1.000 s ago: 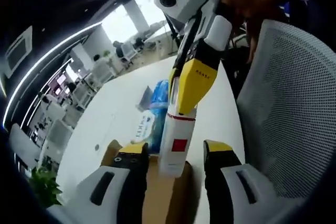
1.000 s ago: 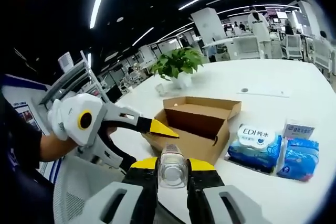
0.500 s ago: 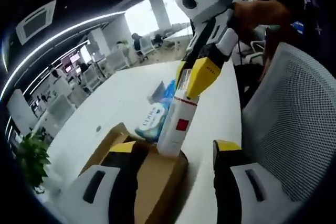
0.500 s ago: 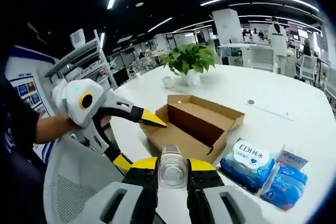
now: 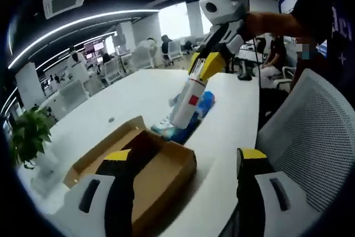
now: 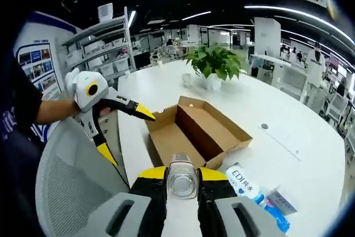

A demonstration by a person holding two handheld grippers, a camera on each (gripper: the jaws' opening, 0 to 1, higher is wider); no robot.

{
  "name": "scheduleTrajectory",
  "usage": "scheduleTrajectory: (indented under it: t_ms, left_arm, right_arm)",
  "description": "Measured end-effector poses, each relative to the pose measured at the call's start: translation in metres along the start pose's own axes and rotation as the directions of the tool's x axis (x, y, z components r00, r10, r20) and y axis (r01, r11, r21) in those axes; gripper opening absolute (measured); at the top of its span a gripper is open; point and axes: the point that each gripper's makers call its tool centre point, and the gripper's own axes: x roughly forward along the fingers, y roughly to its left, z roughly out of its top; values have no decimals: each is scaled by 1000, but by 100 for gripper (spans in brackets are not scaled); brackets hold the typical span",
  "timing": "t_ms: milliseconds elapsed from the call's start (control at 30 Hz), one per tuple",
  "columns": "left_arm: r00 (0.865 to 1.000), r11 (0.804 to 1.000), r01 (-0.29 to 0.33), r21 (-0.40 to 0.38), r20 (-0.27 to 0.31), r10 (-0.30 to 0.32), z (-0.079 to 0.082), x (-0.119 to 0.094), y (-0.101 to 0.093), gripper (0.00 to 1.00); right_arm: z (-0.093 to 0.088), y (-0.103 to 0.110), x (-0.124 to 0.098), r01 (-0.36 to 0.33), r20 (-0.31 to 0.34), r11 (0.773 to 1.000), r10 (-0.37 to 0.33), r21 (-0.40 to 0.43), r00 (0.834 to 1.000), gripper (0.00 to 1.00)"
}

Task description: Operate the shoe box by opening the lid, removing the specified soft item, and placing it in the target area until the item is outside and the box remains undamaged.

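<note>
- The right hand-held gripper [image 6: 182,177] is clamped on a clear bottle [image 5: 187,101] with a white label; in the left gripper view the bottle hangs base-down from the yellow jaws, in the air above the blue packets, at about 12 o'clock from the box.
- The left hand-held gripper [image 5: 183,187] has its jaws spread wide with nothing between them. Its left jaw hangs over the box and its right jaw is off the box's side. In the right gripper view it sits at 10 o'clock, near the box's corner.
- The shoe box [image 6: 194,132] lies open on the white surface [image 6: 299,159], with its lid laid flat beside the tray. From the right gripper view the inside looks bare, so I judge the item is already out and on its way to be set down.
- Risk: the grip is at the bottle's top end only, so I think a swing or tilt could make it slip out or pivot. A drop here could land it on the packets or knock the cardboard wall.
- Risk: if the left jaw moves down or inward it could dent the thin box edge or push the box along the surface.
- Risk: the packets crowd the spot beneath the bottle, so setting it down upright there could tip it.
- Writing: the wipes pack [image 6: 246,180] reads "EDI" followed by Chinese characters. The bottle label carries a red square; its text is too small to read.
- The wall poster at the left is illegible.
</note>
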Motion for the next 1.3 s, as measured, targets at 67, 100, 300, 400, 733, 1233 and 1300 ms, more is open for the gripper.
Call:
scheduleTrajectory:
  t_ms: [67,100,300,400,733,1233,1300]
  left_arm:
    - [1000,1000,-14,-8,-3,14,-2,-4,2,77]
    - [1000,1000,-19,-11,-3,19,-2,-5,2,77]
    - [998,997,-60,-44,12,60,-5,-17,8,82]
    - [997,995,-70,-66,14,71,-7,-23,8,82]
    - [991,985,-121,-127,35,126,-14,-37,12,90]
    - [987,973,-159,-166,13,163,-25,-39,14,99]
    - [986,973,-161,-167,8,164,-27,-39,14,99]
  right_arm:
    - [1,-4,-1,-3,-5,1000,3,-25,1000,15]
    - [2,-7,-2,-6,-16,999,5,-50,1000,15]
    - [1,-22,-4,-14,-64,989,5,-148,998,15]
    - [1,-30,-4,-19,-88,980,1,-200,996,15]
    - [0,-57,0,-25,-151,942,-28,-335,988,15]
    - [-16,-108,20,-35,-240,890,-85,-454,967,16]
    - [-20,-116,25,-36,-259,884,-97,-466,961,16]
